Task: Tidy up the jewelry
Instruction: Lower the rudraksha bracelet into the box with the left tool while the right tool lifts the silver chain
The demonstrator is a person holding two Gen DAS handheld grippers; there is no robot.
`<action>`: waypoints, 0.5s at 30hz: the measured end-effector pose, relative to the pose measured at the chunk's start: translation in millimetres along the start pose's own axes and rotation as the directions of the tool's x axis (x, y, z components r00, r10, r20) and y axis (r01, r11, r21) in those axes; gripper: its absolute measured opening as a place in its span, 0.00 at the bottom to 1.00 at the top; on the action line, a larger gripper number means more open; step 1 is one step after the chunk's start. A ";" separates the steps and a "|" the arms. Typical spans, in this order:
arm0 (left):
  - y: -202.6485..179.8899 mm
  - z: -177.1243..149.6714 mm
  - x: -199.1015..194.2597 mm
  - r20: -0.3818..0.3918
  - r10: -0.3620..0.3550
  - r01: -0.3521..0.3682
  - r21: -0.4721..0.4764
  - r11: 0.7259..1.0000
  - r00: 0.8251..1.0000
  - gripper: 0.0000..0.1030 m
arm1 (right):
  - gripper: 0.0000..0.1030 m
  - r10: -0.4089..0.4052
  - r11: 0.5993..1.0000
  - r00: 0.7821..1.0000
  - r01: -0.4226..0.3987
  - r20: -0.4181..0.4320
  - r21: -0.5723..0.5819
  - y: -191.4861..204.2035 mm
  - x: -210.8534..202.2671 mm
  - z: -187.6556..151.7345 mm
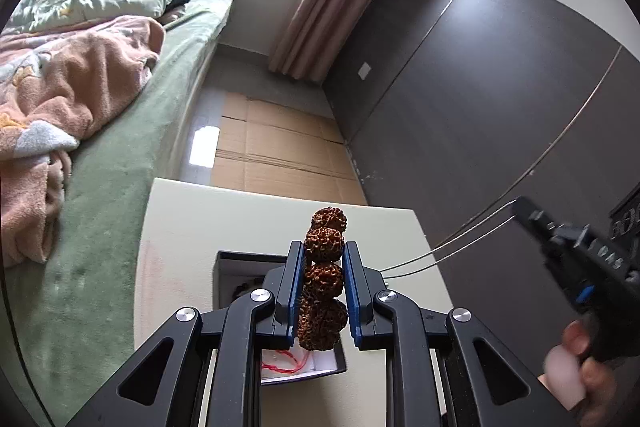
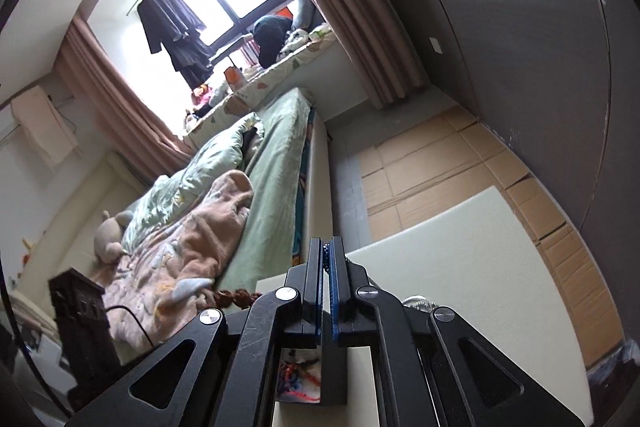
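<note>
Above the cream table (image 1: 192, 227) our left gripper (image 1: 323, 259) is raised and angled toward the floor, its blue pads (image 1: 295, 283) closed on a string of knobbly brown beads (image 1: 324, 267) that stand up between them; below it, at six o'clock, lies an open dark box (image 1: 240, 263) with red cord (image 1: 286, 365) inside; our right gripper (image 2: 328, 267) is raised too, its fingers almost together, a thin slit between them, and we cannot tell whether they pinch anything.
</note>
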State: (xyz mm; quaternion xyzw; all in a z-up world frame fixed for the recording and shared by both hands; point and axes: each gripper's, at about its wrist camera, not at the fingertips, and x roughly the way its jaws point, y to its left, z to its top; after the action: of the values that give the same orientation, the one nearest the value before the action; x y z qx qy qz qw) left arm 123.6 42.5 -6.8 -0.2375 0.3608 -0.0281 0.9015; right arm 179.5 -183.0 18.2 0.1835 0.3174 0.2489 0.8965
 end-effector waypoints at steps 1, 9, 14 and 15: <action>2.9 -0.6 -1.0 0.001 0.011 -0.011 -0.003 1.000 1.000 0.19 | 0.03 0.000 1.000 1.000 0.001 0.013 -0.016 6.8 -6.1 6.5; 29.8 1.4 -8.4 0.000 -0.043 0.042 -0.090 0.995 0.999 0.36 | 0.03 0.017 0.991 0.993 -0.002 0.114 -0.133 73.7 -53.4 54.7; 39.8 4.0 -20.7 0.048 -0.042 0.047 -0.120 0.992 0.998 0.88 | 0.03 0.024 0.978 0.983 0.015 0.181 -0.208 120.0 -80.4 76.0; 41.7 5.1 -22.9 0.056 -0.037 0.044 -0.124 0.991 0.998 0.88 | 0.03 0.028 0.975 0.982 0.014 0.189 -0.222 128.4 -84.7 79.0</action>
State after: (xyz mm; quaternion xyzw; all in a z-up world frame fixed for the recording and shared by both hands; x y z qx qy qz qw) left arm 105.1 86.6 -7.7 -0.3015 0.3326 -0.0175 0.8934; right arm 132.2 -140.3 179.0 0.1062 0.1995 0.2672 0.9368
